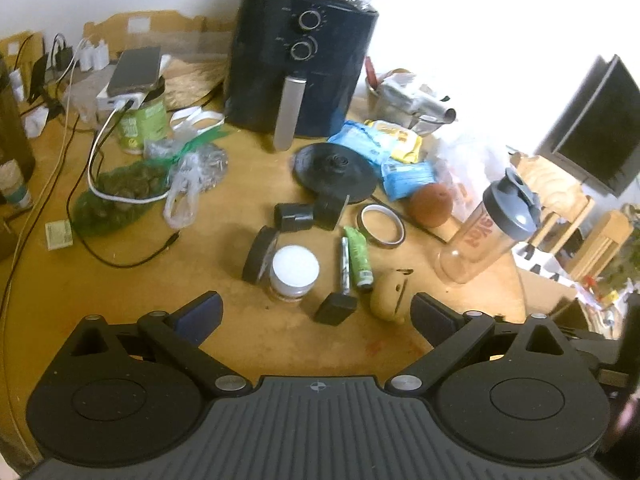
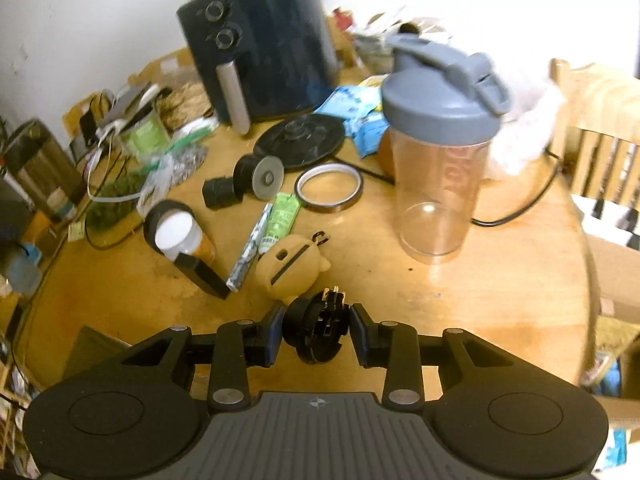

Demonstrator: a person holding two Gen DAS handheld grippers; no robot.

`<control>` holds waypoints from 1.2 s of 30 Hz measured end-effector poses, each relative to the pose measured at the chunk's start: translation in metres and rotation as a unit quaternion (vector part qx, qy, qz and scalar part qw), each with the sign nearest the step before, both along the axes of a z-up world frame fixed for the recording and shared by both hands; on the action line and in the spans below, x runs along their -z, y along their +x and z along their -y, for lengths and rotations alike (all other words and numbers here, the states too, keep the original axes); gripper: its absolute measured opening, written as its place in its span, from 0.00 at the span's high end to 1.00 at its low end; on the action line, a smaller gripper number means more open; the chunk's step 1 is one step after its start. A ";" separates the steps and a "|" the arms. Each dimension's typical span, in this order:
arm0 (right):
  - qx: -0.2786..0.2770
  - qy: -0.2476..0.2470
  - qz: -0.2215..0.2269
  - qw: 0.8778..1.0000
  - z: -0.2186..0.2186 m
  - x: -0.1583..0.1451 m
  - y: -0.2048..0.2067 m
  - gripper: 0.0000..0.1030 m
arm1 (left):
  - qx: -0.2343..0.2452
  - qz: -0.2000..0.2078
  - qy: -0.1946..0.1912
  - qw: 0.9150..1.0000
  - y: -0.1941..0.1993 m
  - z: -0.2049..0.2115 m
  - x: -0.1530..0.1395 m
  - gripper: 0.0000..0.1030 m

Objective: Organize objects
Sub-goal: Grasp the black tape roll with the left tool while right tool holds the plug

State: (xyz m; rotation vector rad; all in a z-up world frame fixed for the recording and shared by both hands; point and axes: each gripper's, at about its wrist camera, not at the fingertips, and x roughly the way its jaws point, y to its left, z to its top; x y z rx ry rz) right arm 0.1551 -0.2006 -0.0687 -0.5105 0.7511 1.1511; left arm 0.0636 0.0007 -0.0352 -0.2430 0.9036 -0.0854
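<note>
My right gripper (image 2: 316, 330) is shut on a small black round plastic part (image 2: 316, 334) with metal pins, held above the wooden table (image 2: 500, 280). Just beyond it lies a tan face-shaped toy (image 2: 294, 266). My left gripper (image 1: 316, 314) stands open over the table, nothing between its fingers. Ahead of it are a white-lidded jar (image 1: 294, 272), a black tape roll (image 1: 258, 254), a small black block (image 1: 335, 308), a green tube (image 1: 358, 256), a silver stick (image 1: 344, 264) and the tan toy (image 1: 388, 294).
A clear shaker bottle with a grey lid (image 2: 440, 144) stands at the right. A dark air fryer (image 1: 300, 68), a black disc (image 1: 336, 170), an amber tape ring (image 1: 382, 226), snack packets (image 1: 384, 148), bags and cables (image 1: 100, 184) crowd the back and left. A chair (image 2: 600, 136) stands beyond the table's right edge.
</note>
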 end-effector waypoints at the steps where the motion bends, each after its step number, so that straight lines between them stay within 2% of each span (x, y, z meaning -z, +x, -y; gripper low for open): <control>1: 0.005 0.003 0.000 1.000 0.003 -0.003 -0.002 0.63 | 0.003 0.002 0.001 1.000 0.000 -0.001 0.000 0.01; 8: 0.026 0.013 0.003 1.000 0.020 -0.019 -0.023 0.63 | 0.009 0.017 0.015 1.000 -0.002 -0.011 0.005 0.01; 18: 0.031 0.007 -0.006 0.999 0.033 -0.020 -0.052 0.63 | 0.022 0.036 0.035 0.998 -0.001 -0.017 0.020 0.01; 19: 0.030 0.008 -0.008 0.999 0.034 -0.021 -0.053 0.63 | 0.023 0.039 0.040 0.998 0.000 -0.017 0.021 0.03; 20: 0.030 0.007 -0.010 0.999 0.034 -0.021 -0.054 0.63 | 0.023 0.040 0.045 0.998 0.002 -0.018 0.023 0.13; 21: 0.030 0.007 -0.010 0.999 0.035 -0.021 -0.056 0.63 | 0.022 0.036 0.047 0.998 0.005 -0.018 0.025 0.17; 26: 0.028 0.005 -0.014 0.999 0.035 -0.020 -0.058 0.63 | 0.013 0.025 0.049 0.998 0.019 -0.025 0.038 0.18; 30: 0.031 0.005 -0.018 0.999 0.037 -0.020 -0.055 0.63 | 0.014 0.023 0.054 0.998 0.031 -0.024 0.048 0.24; 34: 0.037 0.005 -0.020 0.999 0.040 -0.020 -0.051 0.63 | 0.008 0.021 0.059 0.998 0.050 -0.025 0.058 0.26; 36: 0.041 0.005 -0.021 0.999 0.042 -0.021 -0.047 0.63 | 0.003 0.021 0.058 0.998 0.061 -0.027 0.062 0.32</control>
